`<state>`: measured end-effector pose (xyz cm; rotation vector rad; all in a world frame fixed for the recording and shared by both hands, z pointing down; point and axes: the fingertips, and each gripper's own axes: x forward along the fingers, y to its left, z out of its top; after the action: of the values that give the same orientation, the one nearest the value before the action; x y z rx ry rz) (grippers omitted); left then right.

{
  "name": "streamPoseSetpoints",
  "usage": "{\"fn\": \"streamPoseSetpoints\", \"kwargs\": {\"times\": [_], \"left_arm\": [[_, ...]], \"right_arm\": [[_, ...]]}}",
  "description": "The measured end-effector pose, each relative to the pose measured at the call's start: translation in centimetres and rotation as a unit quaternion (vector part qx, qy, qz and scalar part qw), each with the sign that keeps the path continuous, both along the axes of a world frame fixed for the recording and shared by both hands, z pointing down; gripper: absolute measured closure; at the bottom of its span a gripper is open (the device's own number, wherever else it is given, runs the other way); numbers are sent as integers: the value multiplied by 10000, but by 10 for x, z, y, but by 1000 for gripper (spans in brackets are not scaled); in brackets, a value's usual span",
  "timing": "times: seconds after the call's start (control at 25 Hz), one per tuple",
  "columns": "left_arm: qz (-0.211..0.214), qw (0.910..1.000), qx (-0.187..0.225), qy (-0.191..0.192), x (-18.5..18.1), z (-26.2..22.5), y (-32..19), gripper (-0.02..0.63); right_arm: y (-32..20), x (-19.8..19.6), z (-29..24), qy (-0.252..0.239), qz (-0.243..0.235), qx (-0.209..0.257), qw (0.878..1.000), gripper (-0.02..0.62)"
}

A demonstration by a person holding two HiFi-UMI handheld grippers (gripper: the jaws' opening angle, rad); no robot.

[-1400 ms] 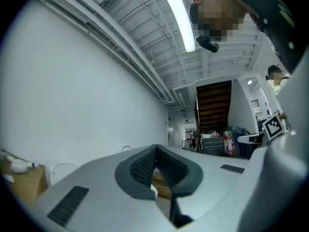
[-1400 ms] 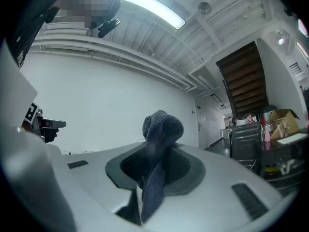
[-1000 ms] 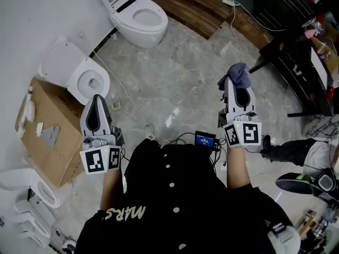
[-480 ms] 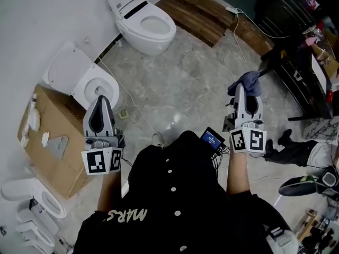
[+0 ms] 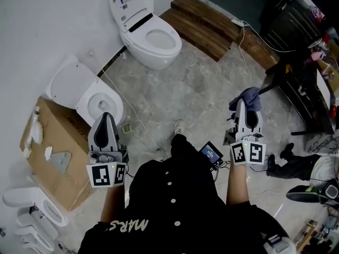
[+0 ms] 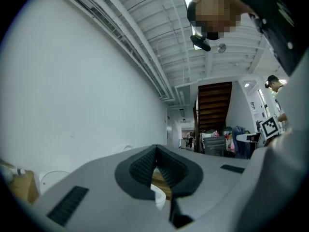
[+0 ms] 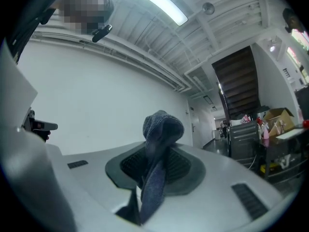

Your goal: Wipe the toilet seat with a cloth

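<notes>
Two white toilets stand by the left wall: a far one (image 5: 150,35) with its seat down, and a near one (image 5: 99,100) with its lid raised. My left gripper (image 5: 106,116) hovers just below the near toilet's bowl. Its jaws are shut with nothing in them (image 6: 155,151). My right gripper (image 5: 247,105) is held over the stone floor to the right, far from both toilets. It is shut on a dark blue-grey cloth (image 5: 249,96), which bunches above the pads and hangs down between them (image 7: 161,127).
A cardboard box (image 5: 53,152) sits left of the near toilet, with more white fixtures (image 5: 32,210) below it. Cables (image 5: 140,123) trail across the floor. Wooden steps (image 5: 206,23) lie at the back, and black furniture (image 5: 302,67) at the right. A small screen device (image 5: 211,153) hangs at my front.
The view has shifted forward: both toilets sit lower and nearer in frame, and a shoe now shows on the floor. Both grippers keep their poses; the cloth stays held.
</notes>
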<state>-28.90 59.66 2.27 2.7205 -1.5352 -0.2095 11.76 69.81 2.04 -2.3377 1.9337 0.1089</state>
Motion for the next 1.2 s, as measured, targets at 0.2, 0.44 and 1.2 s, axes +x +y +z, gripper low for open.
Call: {"fn": "streamPoseSetpoints", "kwargs": {"times": [0.2,0.44,1.2], "left_arm": [[-225,9997,-47,-27,21,0,-44,597],[100,9990,288,-318,78,-20,-82,597],[-684,9973,-119,-254,146,-4,-181,597]], "right_arm": [[-62,25,1,-72,-173,18,9998,506],[-127,55,-8,-53,-451,87,9989,506],[-231,154,25,-210,-767,-214,9966,506]]}}
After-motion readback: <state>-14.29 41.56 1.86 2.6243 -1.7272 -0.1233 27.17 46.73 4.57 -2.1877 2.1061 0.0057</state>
